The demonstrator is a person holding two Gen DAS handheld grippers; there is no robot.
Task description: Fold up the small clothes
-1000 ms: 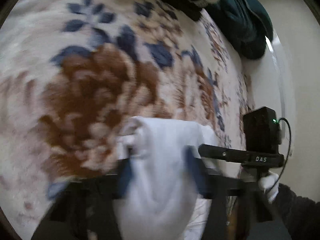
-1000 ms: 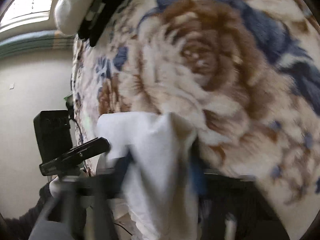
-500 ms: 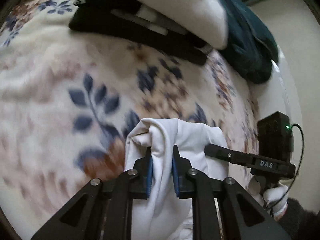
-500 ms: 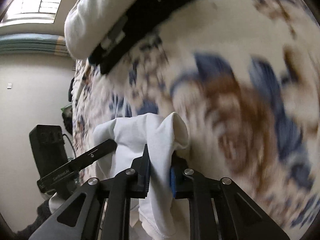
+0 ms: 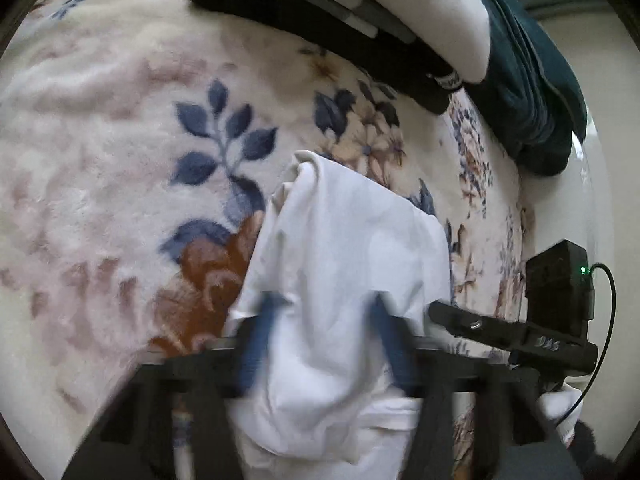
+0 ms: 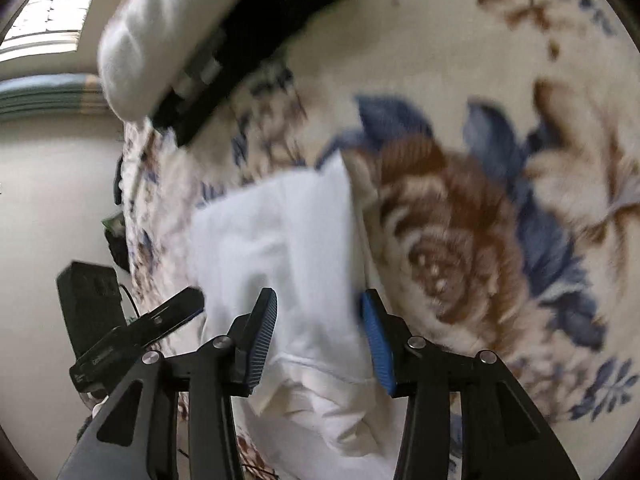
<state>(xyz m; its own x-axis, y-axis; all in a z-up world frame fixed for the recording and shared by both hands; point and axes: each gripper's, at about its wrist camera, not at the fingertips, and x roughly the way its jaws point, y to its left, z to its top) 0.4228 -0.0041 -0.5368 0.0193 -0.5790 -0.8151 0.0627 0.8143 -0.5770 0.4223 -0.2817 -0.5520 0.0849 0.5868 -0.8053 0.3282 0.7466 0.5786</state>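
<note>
A small white garment (image 5: 340, 264) lies folded over on the floral blanket (image 5: 100, 184); it also shows in the right wrist view (image 6: 280, 248). My left gripper (image 5: 324, 340) is open, its blue pads either side of the cloth, nothing pinched. My right gripper (image 6: 318, 332) is open too, with its blue-padded fingers (image 6: 262, 332) wide apart over the garment's near edge. Each gripper shows in the other's view, the right one (image 5: 516, 336) to the right and the left one (image 6: 132, 332) to the left.
A stack of clothes, white on black (image 5: 360, 12), lies at the far side of the blanket, with a dark teal garment (image 5: 532, 80) beside it. The blanket's edge and a pale wall (image 6: 48, 200) are close by.
Both grippers were shut on the white garment half a second ago and have now opened. The garment has dropped onto the blanket, laid forward over itself.
</note>
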